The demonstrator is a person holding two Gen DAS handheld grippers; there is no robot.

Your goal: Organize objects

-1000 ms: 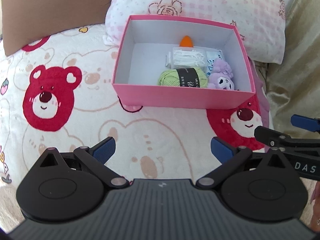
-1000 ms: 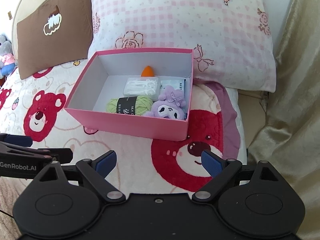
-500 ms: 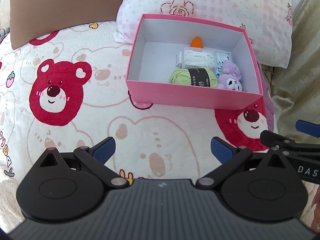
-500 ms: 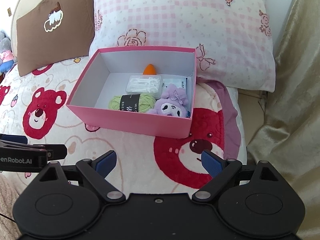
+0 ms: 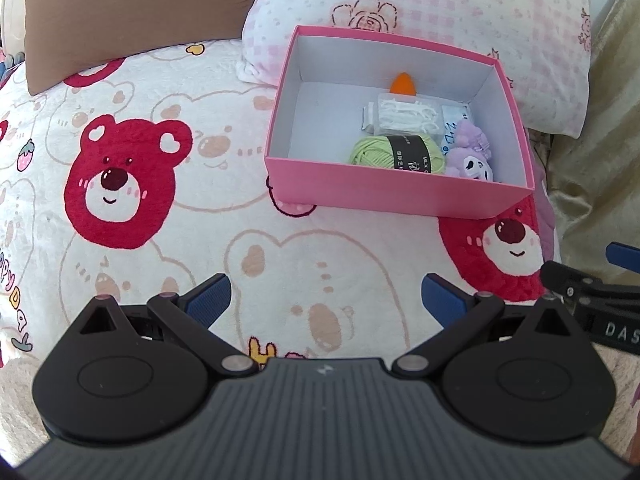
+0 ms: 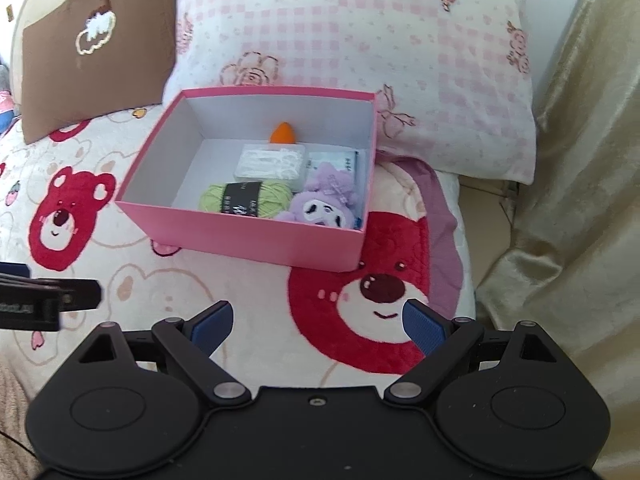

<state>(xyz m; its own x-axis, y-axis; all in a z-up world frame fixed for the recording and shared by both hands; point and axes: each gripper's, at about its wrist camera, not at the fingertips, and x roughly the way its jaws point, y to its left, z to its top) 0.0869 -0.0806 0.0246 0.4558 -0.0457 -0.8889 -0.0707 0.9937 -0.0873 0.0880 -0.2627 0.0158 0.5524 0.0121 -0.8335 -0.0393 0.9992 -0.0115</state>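
Inspecting from the bed's near edge: pink box (image 5: 396,194) lies ahead against the checked pillow (image 6: 360,40), holding yarn (image 5: 396,152), plush (image 6: 322,204) and floss picks (image 6: 270,162). My left claw (image 5: 324,298) and right claw (image 6: 316,322) hang spread, empty; the right is nearer.

- Bright, soft daylight throughout, with faint shadows inside the pink box (image 5: 396,192).
- Fisheye bending curves the edges and darkens the corners.
- The right wrist view is slightly blurred.
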